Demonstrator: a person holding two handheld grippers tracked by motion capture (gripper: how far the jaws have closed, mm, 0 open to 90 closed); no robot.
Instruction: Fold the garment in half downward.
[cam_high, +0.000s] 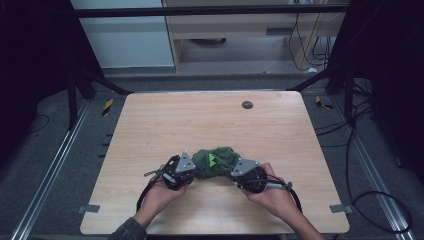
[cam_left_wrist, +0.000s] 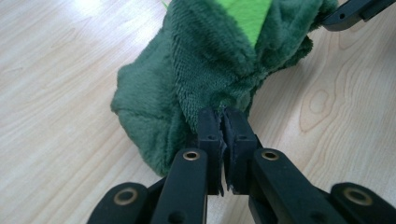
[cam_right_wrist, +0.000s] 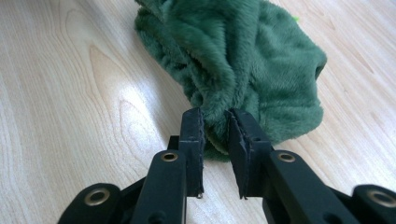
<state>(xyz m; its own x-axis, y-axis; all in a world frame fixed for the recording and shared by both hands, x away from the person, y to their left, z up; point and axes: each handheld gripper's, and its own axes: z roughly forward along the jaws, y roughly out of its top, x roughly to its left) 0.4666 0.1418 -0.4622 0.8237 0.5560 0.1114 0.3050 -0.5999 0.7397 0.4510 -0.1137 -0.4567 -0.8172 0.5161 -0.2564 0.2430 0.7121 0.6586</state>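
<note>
Your left gripper (cam_left_wrist: 223, 140) has its fingers pinched on the green plush cloth (cam_high: 216, 161) lying at the bench's (cam_high: 200, 120) six o'clock, your right gripper (cam_right_wrist: 215, 140) has fingers apart around a fold—soft, light, floppy stuff, so grab edges.

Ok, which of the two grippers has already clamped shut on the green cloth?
The left gripper: its jaws are pressed together on a fold of the green cloth. The right gripper has a gap between its jaws, with fabric sitting between them.

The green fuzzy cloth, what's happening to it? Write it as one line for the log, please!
item: green fuzzy cloth, bunched on table | left gripper: shut on cloth edge | right gripper: fingers part open around cloth fold
</note>
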